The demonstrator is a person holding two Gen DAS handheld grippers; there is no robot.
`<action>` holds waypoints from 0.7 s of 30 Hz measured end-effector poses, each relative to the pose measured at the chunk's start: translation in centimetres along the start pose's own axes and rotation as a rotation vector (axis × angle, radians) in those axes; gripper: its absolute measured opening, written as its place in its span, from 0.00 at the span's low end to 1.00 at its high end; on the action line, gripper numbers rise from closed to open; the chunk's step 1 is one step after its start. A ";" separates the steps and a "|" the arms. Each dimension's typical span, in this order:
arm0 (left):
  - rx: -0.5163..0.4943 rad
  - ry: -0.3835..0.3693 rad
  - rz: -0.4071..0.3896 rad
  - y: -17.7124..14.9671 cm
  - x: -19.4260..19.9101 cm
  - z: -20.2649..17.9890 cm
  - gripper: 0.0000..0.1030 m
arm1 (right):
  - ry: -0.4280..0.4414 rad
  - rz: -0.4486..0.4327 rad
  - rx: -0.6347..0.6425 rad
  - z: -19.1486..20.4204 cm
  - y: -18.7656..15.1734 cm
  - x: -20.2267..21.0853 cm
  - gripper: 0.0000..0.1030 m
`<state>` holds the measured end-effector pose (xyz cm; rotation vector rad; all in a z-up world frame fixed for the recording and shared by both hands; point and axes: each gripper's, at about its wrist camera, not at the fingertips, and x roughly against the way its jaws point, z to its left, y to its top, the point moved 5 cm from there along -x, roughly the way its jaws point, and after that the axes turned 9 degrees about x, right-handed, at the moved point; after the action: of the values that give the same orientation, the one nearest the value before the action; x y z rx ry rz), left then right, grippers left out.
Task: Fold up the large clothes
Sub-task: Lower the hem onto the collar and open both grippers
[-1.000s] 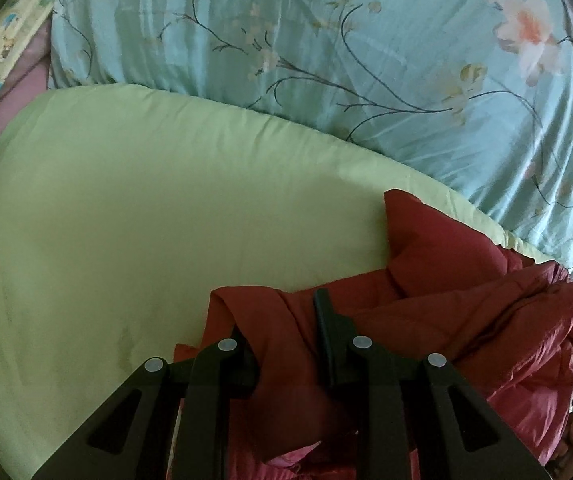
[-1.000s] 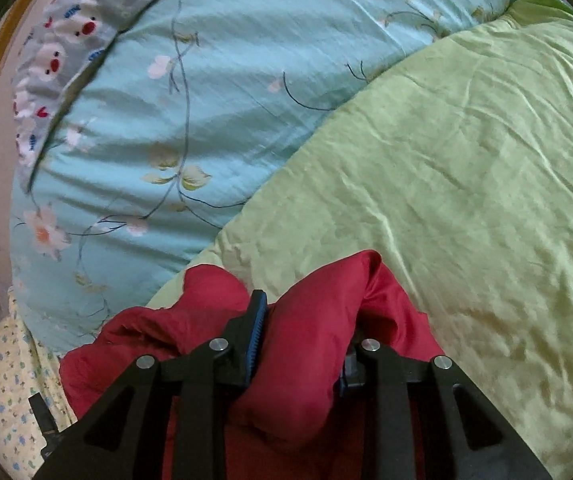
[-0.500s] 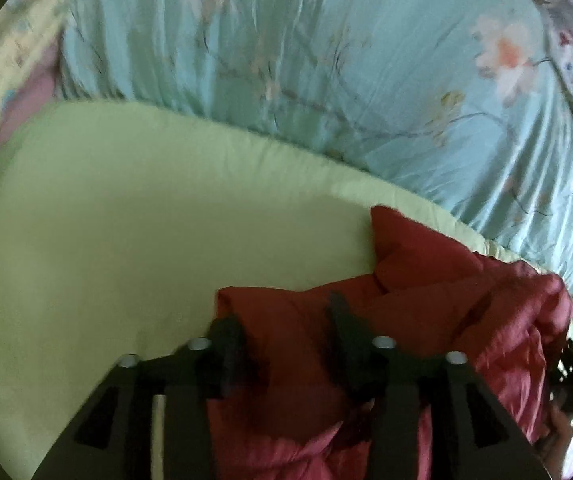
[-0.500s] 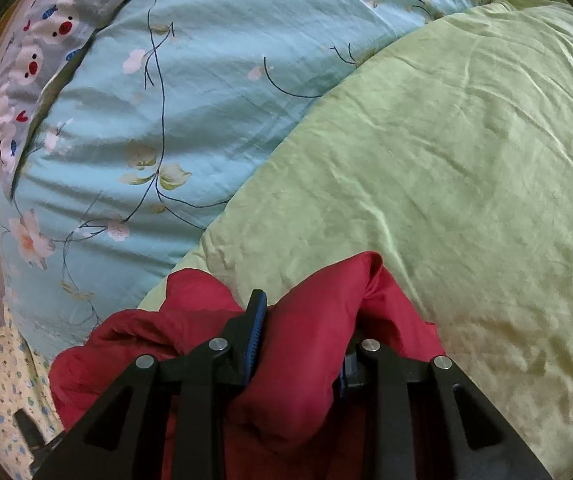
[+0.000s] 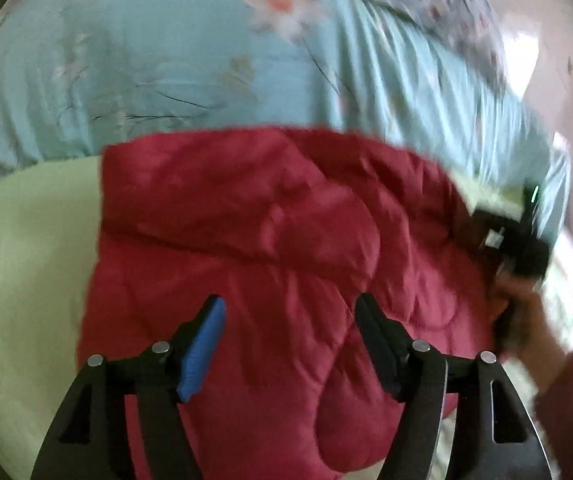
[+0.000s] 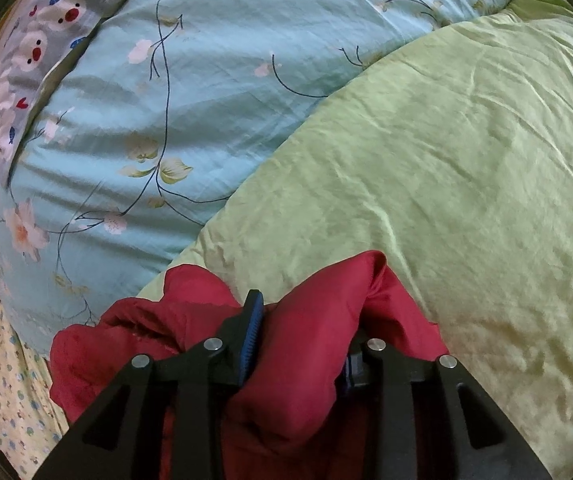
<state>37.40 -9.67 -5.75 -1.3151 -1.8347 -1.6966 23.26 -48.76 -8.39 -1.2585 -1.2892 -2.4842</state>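
Note:
A red quilted jacket [image 5: 270,240] lies on a light green sheet [image 5: 26,264]. In the left wrist view, which is blurred, my left gripper [image 5: 290,312] is open and empty just above the jacket, its jaws wide apart. My right gripper [image 6: 306,320] is shut on a bunched fold of the red jacket [image 6: 310,344] over the green sheet [image 6: 466,184]. The right gripper's black body also shows in the left wrist view [image 5: 510,244] at the jacket's right edge.
A light blue floral quilt [image 6: 174,92] lies beyond the green sheet, also in the left wrist view [image 5: 166,60]. A grey patterned pillow [image 6: 34,40] is at the far left. A yellow dotted cloth [image 6: 10,396] lies at the lower left.
My left gripper has let go of the jacket, opened wide and pulled back. The jacket now lies spread wider in its view. My right gripper keeps its hold and has barely moved.

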 end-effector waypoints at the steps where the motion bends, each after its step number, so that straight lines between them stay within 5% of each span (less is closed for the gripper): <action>1: -0.025 0.039 0.016 -0.6 -1.0 -0.4 0.66 | 0.000 0.005 0.001 0.1 0.1 0.2 0.34; 7: 0.008 0.085 0.039 -1.0 -3.7 0.8 0.70 | 0.047 -0.035 0.038 2.2 1.0 4.6 0.52; 9: 0.014 0.090 0.037 -0.6 -4.2 0.7 0.70 | 0.068 -0.081 0.086 3.5 1.0 7.2 0.67; 13: 0.013 0.104 0.032 -0.5 -4.5 1.1 0.70 | 0.086 -0.148 0.231 6.5 -0.1 11.2 0.74; 21: 0.012 0.126 0.041 -0.1 -4.9 0.5 0.70 | 0.016 0.067 0.632 11.4 -6.0 6.9 0.75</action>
<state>40.12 -11.19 -9.59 -1.2034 -1.7330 -1.7034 23.55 -34.84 -3.92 -1.0826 -1.7864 -1.7964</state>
